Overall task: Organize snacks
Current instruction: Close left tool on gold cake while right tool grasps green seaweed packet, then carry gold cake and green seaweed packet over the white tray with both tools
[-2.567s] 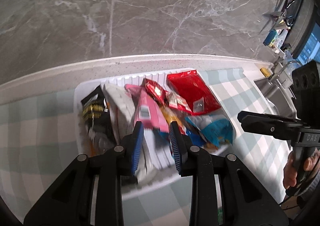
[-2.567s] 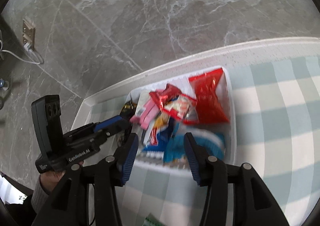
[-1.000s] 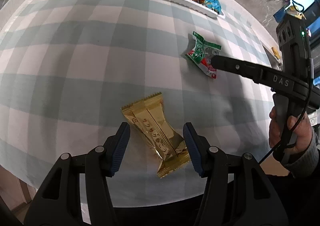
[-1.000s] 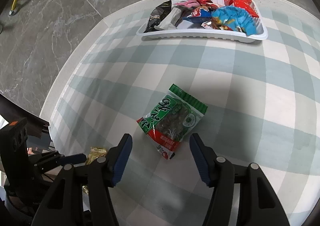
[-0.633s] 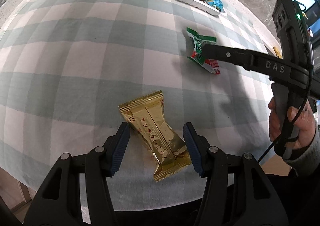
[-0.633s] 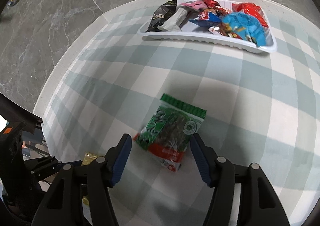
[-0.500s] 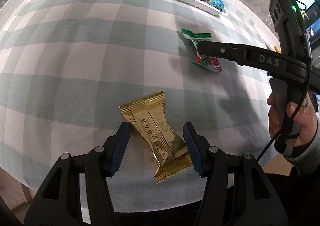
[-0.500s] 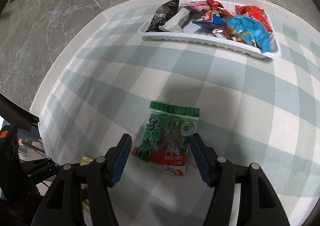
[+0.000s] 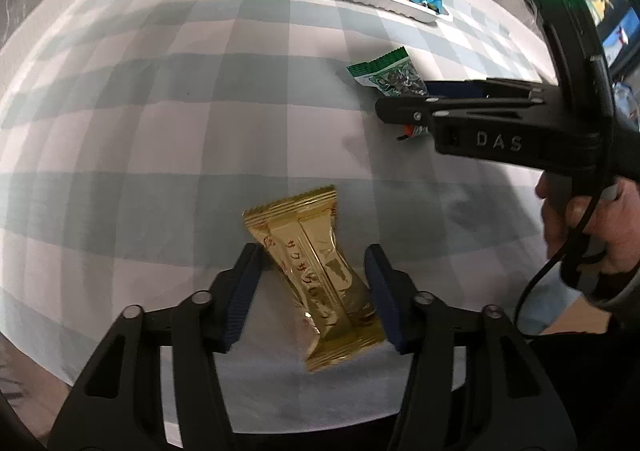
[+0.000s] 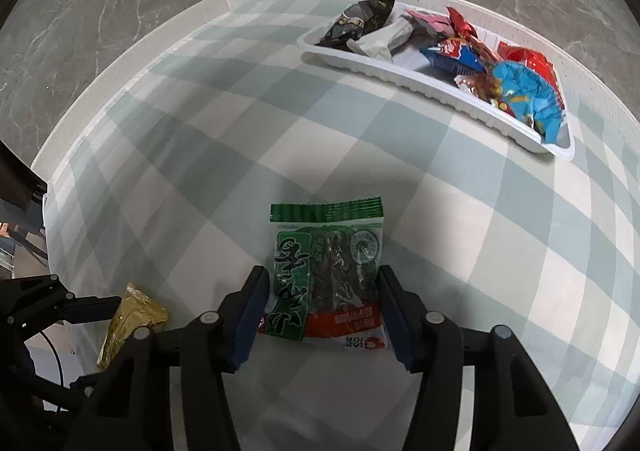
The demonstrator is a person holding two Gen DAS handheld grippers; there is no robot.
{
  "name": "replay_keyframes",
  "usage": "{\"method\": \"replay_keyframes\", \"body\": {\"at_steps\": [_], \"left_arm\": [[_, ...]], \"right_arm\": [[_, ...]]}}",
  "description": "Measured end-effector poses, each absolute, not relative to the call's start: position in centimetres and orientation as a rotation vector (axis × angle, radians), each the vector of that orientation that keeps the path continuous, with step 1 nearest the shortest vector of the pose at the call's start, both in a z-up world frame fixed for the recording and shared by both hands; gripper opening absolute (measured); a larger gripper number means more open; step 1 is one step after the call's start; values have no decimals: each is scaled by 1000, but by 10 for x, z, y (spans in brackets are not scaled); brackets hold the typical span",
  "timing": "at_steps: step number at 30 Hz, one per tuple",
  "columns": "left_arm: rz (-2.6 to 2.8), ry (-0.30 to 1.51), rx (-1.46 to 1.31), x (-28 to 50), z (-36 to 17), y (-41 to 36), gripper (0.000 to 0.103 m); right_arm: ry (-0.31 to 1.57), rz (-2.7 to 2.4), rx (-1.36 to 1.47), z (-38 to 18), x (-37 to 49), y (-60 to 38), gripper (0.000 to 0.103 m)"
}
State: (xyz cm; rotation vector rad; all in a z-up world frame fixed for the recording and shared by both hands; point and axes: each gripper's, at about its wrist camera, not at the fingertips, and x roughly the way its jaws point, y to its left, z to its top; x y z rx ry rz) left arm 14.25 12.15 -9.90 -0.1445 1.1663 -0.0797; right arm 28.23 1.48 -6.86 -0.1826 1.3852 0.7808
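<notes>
Gold packet (image 9: 316,275) and green packet (image 10: 328,271) each lie between spread jaws, white tray (image 10: 420,77) beyond.

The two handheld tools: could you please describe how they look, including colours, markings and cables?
Both are matte black plastic. The left tool and right tool each have two fingers lined with ribbed dark-blue pads. The right one's body is lettered "DAS" in white, shows a green light, and trails a black cable past the bare hand, cuffed in grey.
</notes>
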Motion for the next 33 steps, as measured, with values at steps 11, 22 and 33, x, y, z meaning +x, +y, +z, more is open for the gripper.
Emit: {"method": "replay_keyframes", "body": {"at_steps": [11, 22, 33], "left_arm": [[-62, 1113, -111, 140, -98, 124, 29], [-81, 1088, -110, 141, -91, 123, 29], [-105, 1065, -91, 153, -82, 124, 29]], "right_arm": [[1399, 827, -68, -64, 293, -1, 37], [1455, 819, 140, -61, 303, -25, 36], [1461, 819, 246, -50, 310, -36, 36]]}}
